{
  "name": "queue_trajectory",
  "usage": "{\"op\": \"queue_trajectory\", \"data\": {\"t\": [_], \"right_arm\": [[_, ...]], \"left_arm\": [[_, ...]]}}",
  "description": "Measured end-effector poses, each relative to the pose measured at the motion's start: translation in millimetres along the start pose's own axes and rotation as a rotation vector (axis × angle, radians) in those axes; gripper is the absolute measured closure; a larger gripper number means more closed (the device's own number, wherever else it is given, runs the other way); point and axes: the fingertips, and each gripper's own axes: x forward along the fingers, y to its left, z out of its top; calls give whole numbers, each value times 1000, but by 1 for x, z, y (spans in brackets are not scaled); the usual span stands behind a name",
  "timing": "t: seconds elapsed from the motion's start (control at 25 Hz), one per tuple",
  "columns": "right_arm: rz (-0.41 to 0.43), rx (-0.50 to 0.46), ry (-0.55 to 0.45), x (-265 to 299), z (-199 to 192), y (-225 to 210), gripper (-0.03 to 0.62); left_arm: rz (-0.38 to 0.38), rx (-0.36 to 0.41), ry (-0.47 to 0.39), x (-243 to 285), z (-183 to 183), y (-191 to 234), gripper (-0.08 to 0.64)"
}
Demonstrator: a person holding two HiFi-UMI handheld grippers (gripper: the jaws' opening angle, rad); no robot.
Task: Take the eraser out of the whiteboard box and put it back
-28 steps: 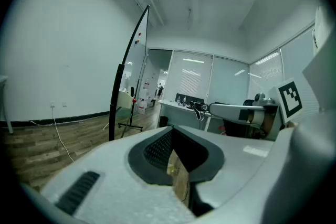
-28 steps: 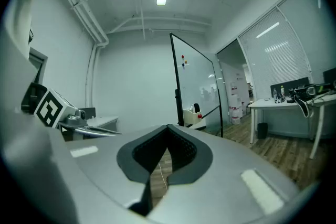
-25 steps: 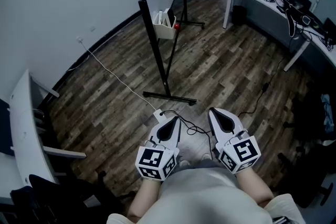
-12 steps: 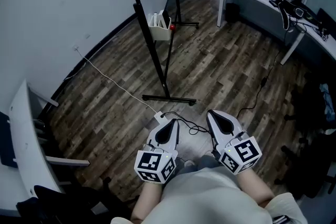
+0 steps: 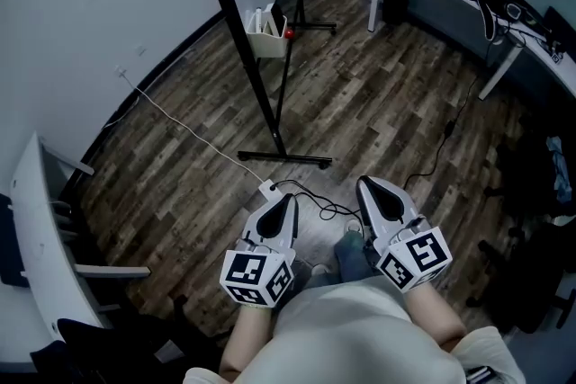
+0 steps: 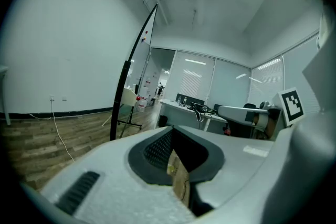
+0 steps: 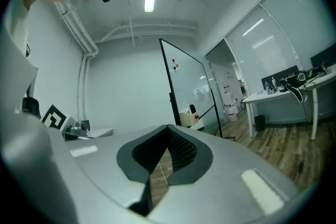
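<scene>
Holding low and close to the body, the left gripper (image 5: 286, 209) has its jaws fully closed with nothing in them. The right gripper (image 5: 376, 192) likewise shows its jaws together and empty. Just beyond the tips, a black cable (image 5: 317, 208) lies looped on the floor beside a white lead (image 5: 193, 138), near the stand foot (image 5: 283, 157). Farther off, left of centre, the box (image 5: 267, 46) hangs on the post (image 5: 255, 72) of the whiteboard stand. The eraser is judged to be among the items standing upright in the box, but it is too small to single out, and removal has not begun. Hazards from here: catching a foot on the cable or stand foot during the approach could jolt the stand and spill the box. Arriving with closed jaws could push the eraser deeper rather than gripping it. Striking the post could swing the box away.
</scene>
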Motion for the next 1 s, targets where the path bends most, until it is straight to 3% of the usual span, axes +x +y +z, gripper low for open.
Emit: {"op": "queue_trajectory", "data": {"t": [1.0], "right_arm": [[96,-57,4,89,51,-150,588]], "left_arm": [[107,6,-72,155,54,15,552]]}}
